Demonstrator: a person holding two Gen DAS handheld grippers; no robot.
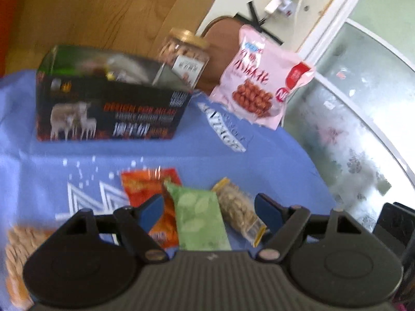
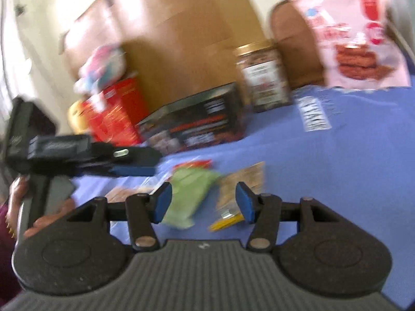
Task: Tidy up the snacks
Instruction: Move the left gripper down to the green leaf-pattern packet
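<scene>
1. Two grippers work here, ours to steer: the left gripper (image 1: 208, 211) has its fingers spread with nothing pressed between them, hovering over the green packet (image 1: 201, 220), the red packet (image 1: 153, 194) and the nut packet (image 1: 240, 211).
2. Our right gripper (image 2: 203, 202) has fingers released too, framing the green packet and nut packet without touching either.
3. We judge the step to be picking one small packet for the open box (image 1: 111, 98). We should pick a single packet, centre it between the fingers, and keep the two grippers from crowding the same one.
4. Behind stand a jar (image 1: 185, 57) and a pink bag (image 1: 262, 83), both upright.
5. Everything sits on a tabletop under a blue cloth (image 1: 272, 155); a wooden panel (image 1: 103, 7) rises behind, frosted glass to the right.
</scene>
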